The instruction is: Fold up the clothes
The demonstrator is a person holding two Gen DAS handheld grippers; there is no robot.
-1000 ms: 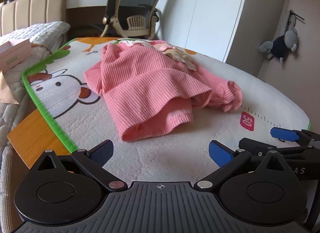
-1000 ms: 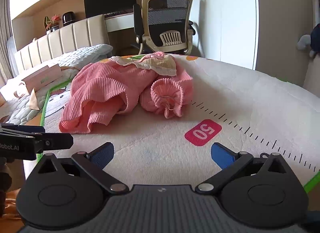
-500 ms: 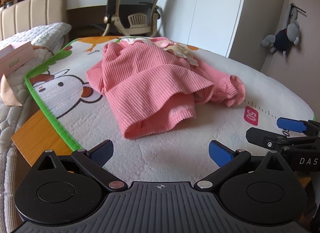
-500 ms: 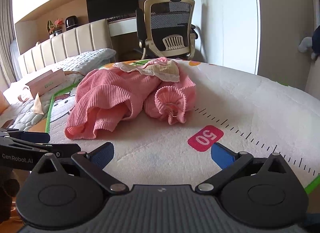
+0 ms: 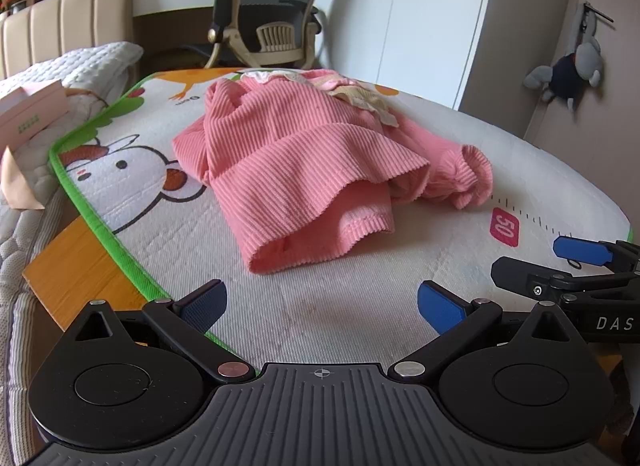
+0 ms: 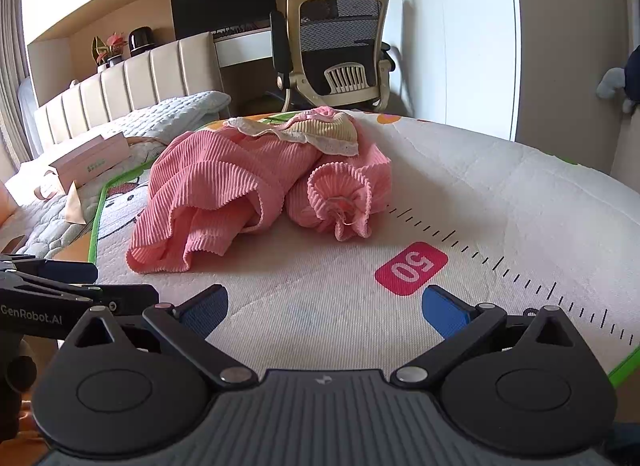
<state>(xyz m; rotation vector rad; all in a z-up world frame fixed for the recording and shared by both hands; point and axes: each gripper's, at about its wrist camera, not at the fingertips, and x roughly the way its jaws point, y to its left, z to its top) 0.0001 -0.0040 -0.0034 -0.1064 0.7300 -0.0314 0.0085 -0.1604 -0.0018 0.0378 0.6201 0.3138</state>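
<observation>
A crumpled pink ribbed garment (image 5: 304, 169) is lying bunched on a printed play mat (image 5: 328, 306), which is spread over the surface. Its cream lace collar (image 6: 316, 133) is turned toward the far edge, and a gathered cuff (image 6: 340, 201) is resting just beside the pink "50" mark (image 6: 411, 268). The left claw (image 5: 320, 302) is being held released, its blue pads spread wide above bare mat, apart from the garment. The right claw (image 6: 325, 306) is likewise being held released and empty, near the garment's hem but not touching it.
</observation>
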